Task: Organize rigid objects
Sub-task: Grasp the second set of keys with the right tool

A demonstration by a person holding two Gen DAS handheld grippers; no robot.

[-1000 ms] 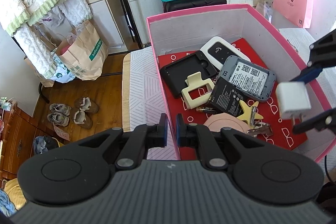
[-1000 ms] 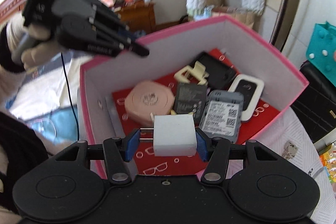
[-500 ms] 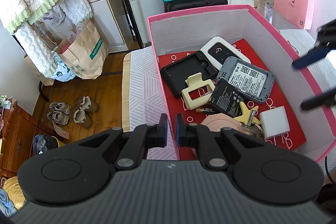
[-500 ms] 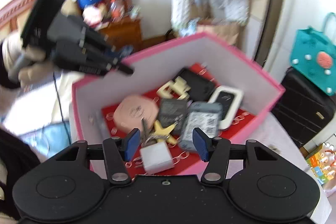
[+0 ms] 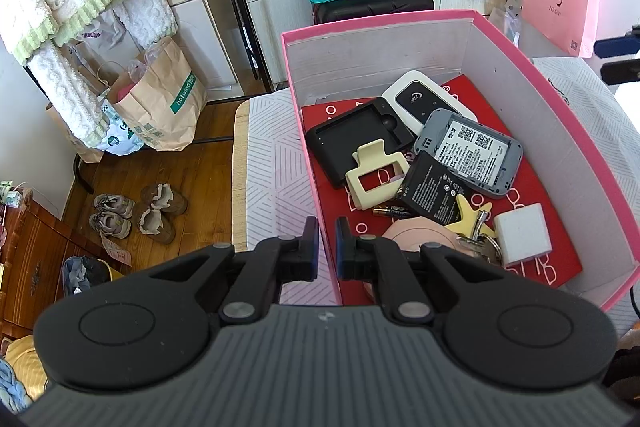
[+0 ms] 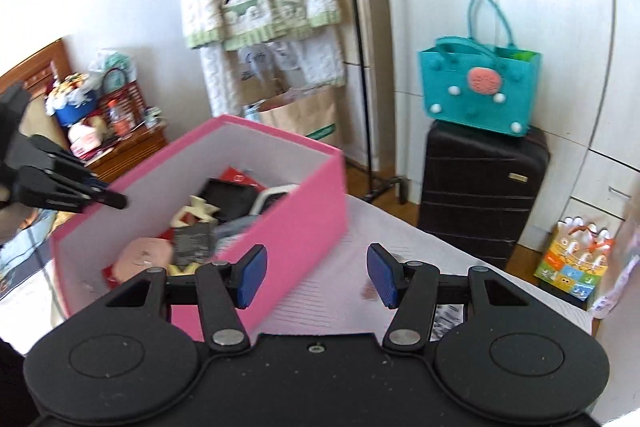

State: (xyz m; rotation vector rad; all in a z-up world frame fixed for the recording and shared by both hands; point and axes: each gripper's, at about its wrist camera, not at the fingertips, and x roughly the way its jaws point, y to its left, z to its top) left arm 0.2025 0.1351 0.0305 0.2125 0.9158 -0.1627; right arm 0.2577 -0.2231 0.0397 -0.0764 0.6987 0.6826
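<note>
Since a second ago your right gripper (image 6: 316, 277) has let go of the white charger (image 5: 522, 235) and swung out of the pink box (image 5: 568, 131), so it's now hovering over the patterned cloth (image 6: 360, 267) beside the box wall, jaws standing apart with nothing between them. Your left gripper (image 5: 327, 247) is staying put, pinching the near-left wall of the box, jaws all but together. The charger is lying on the red liner (image 5: 532, 183) at the near right, touching the keys (image 5: 482, 247), with the grey router (image 5: 470, 151) farther back
</note>
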